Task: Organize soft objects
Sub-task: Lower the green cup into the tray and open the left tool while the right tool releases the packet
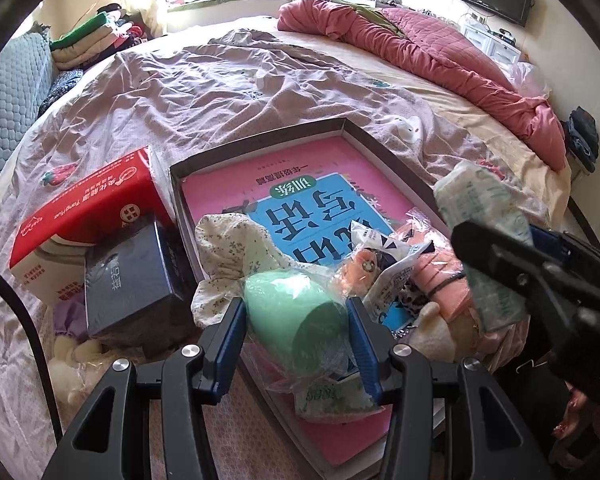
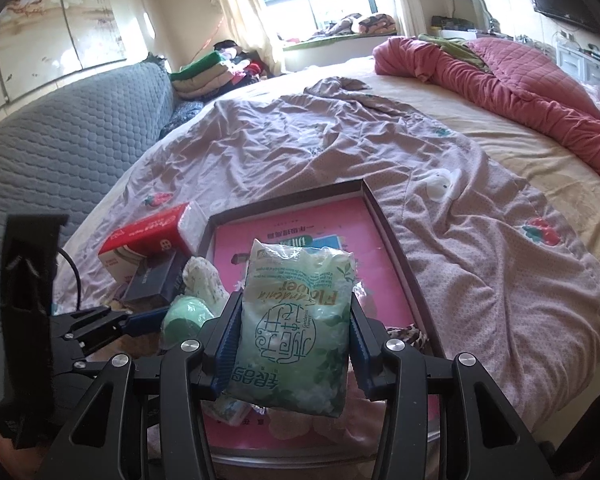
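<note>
From the left wrist, the left tool (image 1: 298, 344) stands about half open, its blue pads pressed against both sides of a mint-green foam piece wrapped in clear film (image 1: 296, 320), so it has that in hand just above the near end of the shallow grey box (image 1: 356, 128) lying on the bed. Straight ahead of the tool, inside the box, lies a pink book (image 1: 236, 192); a floral cloth (image 1: 236, 252) slumps just ahead and to its left, and small packets and a peach plush (image 1: 444, 284) are heaped to its right. Outside the box, further left, a red tissue carton (image 1: 96, 212) leans behind a dark box (image 1: 136, 280). The green piece looks light and springy, and its loose film looks slippery, so I would judge a hold across the widest part, as now, safer than a pinch on the wrapping. From the right wrist, the right tool (image 2: 294, 340) is likewise part-way open and closed on a soft pack of tissues (image 2: 296, 320) in green-printed plastic, gripped across its lower half with the upper half standing free ahead of the pads. It hangs over the near part of the same box, with the left tool off to its left, green piece in its pads. The pack looks light and squashy; it dents slightly at the pads, and I would expect the smooth plastic to slide if held loosely, so the middle of the pack seems the best place.
</note>
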The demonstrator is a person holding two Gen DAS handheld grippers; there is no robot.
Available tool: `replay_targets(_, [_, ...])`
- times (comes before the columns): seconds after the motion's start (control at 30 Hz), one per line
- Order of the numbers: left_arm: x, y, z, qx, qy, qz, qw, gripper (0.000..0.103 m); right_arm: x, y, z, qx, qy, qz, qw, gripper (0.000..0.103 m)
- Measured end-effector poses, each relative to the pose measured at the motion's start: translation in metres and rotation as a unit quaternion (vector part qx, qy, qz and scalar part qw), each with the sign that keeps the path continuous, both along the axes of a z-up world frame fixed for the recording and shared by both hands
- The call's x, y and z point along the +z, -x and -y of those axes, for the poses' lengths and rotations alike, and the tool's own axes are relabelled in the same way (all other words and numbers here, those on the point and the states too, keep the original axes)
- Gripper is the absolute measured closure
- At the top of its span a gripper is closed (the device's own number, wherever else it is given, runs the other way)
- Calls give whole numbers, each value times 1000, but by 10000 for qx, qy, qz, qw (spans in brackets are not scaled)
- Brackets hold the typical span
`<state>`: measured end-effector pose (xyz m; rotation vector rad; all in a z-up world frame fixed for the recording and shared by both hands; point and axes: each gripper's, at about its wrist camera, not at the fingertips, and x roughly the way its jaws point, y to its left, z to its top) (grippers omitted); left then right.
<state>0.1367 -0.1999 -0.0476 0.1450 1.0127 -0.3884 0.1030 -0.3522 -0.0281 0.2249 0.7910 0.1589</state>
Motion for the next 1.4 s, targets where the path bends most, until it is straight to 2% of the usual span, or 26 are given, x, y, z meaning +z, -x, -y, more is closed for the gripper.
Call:
replay_targets(0.7, [-9,-7,1,2,-32,-36,10000,53,-37,-33,-10,150,81,-373,9992,53])
replay_targets(1.4, [-7,-5,4,-23,-92,-13,10000,53,-37,-30,-10,81,-10,-416,9991,50])
